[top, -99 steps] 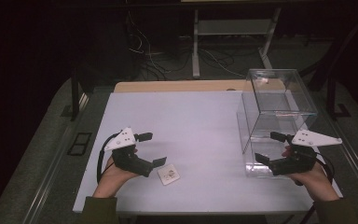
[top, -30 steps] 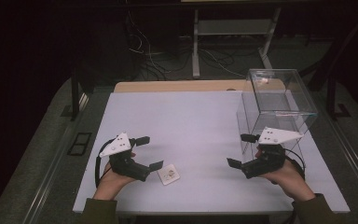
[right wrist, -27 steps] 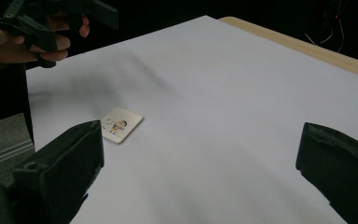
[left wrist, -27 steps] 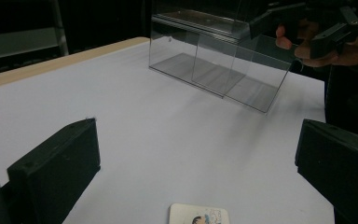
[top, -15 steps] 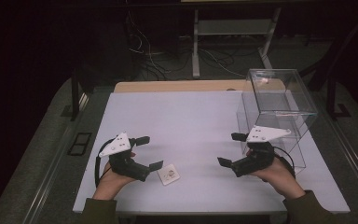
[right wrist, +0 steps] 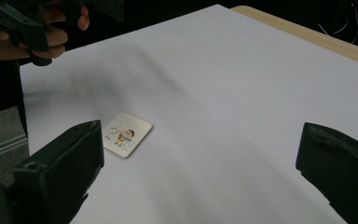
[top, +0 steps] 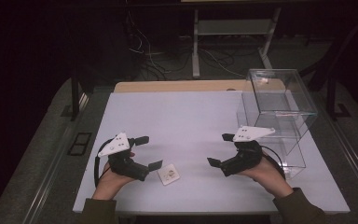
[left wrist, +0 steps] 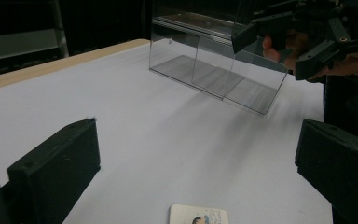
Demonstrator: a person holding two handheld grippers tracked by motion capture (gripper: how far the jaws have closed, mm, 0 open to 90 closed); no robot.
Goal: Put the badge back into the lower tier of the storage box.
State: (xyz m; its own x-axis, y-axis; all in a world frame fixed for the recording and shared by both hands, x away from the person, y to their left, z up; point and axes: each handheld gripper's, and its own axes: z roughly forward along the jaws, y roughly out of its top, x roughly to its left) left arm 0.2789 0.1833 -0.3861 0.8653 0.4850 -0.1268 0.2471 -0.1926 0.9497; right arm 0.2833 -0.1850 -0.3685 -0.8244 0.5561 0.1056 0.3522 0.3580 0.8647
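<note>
Resting on one white counter (top: pixel 186 116), one small picture card (top: pixel 169 174) lower centre, one clear box (top: pixel 279 107) upper right, two tools, left tool (top: pixel 148 152) and right tool (top: pixel 221 149), both with jaws apart, empty.

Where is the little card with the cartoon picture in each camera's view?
High view: the card lies on the white table, low centre, just right of the left gripper.
Left gripper view: bottom edge, partly cut off.
Right gripper view: left of centre.
Shared landmark: the white table.
</note>
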